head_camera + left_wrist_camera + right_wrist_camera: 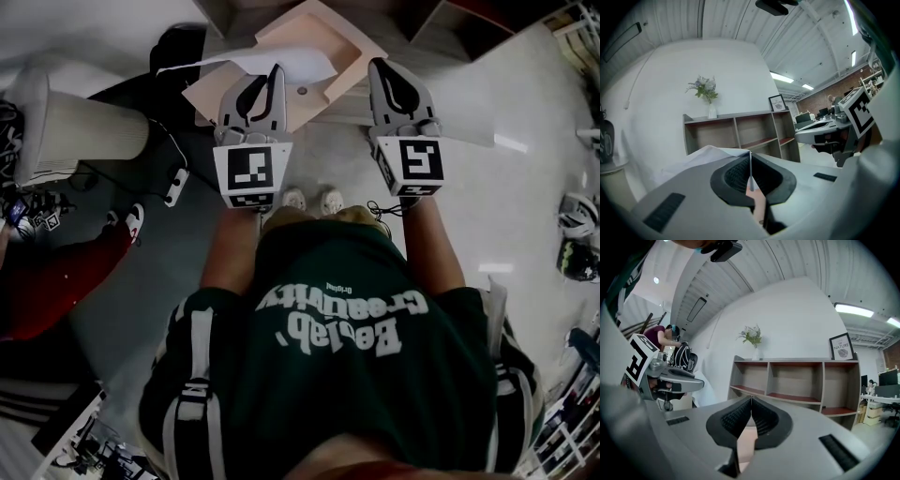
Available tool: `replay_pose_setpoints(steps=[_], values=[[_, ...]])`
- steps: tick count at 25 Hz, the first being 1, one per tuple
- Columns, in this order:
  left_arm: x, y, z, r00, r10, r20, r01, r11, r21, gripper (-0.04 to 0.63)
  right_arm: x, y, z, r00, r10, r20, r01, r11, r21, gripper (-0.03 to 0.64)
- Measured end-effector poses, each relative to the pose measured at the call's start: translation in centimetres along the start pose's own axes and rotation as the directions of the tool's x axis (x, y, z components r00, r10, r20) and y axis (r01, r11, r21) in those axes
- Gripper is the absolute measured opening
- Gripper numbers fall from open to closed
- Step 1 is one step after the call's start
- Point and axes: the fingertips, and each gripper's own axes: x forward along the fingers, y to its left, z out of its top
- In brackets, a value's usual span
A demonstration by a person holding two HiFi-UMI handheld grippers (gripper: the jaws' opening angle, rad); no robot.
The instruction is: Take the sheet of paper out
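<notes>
Up at the top middle of the head view sits the shallow peach-coloured square tray [349, 45]. The thin white sheet of paper [225, 62] lies across its left corner and trails off toward the upper left of the frame.

The left gripper [274, 71] has it. In the left gripper view the jaws [750, 161] are pressed together with the paper's edge showing as a thin white line between the ribbed black pads. The rest of the sheet [701, 157] sags down to the left of the jaws.

The right gripper [380, 67] is over the tray's right side, just beside the left one. Its jaws [751, 401] are closed pad to pad with nothing in them, just peach colour showing in the gap below.

Handling-wise, my guess is this thing weighs basically nothing and has zero stiffness. It droops wherever it isn't supported, so it'll flap and drag rather than follow the gripper neatly. It's also easy to crease or tear if it snags on the tray rim.

An edge pinch like this one looks like the sensible hold, since those ribbed pads should stop it slipping. I can't tell whether the far end has cleared the tray yet. If the free end flops badly, the spare right gripper could take the opposite edge.
</notes>
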Motion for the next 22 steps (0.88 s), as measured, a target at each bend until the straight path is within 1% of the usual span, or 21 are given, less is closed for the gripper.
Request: replay_pose_setpoints(steps=[3,8,14,22], values=[[0.3,-0.5,-0.2,1.000,0.023,-0.002,-0.023,1.000,-0.007,0.018,-0.3,-0.8,-0.4,1.000,0.013,0.000,-0.013,1.000,-0.002,0.032],[0.5,-1.4,0.0,0.999,0.043,-0.001,-0.043,0.999,-0.003,0.018,-0.9,-0.9,-0.5,0.999,0.044,0.005,-0.044,0.998,-0.048,0.032],[0.6,-1.7,1.1,0.999,0.052,0.004,-0.052,0.999,0.016,0.018,-1.1,-1.5,0.5,0.998,0.055,0.033,-0.053,0.998,-0.043,0.032],[0.6,-2.1,1.3,0.998,0.061,0.013,-0.061,0.998,0.019,0.018,-1.2,-1.8,0.3,0.997,0.067,0.042,-0.065,0.997,-0.048,0.032]])
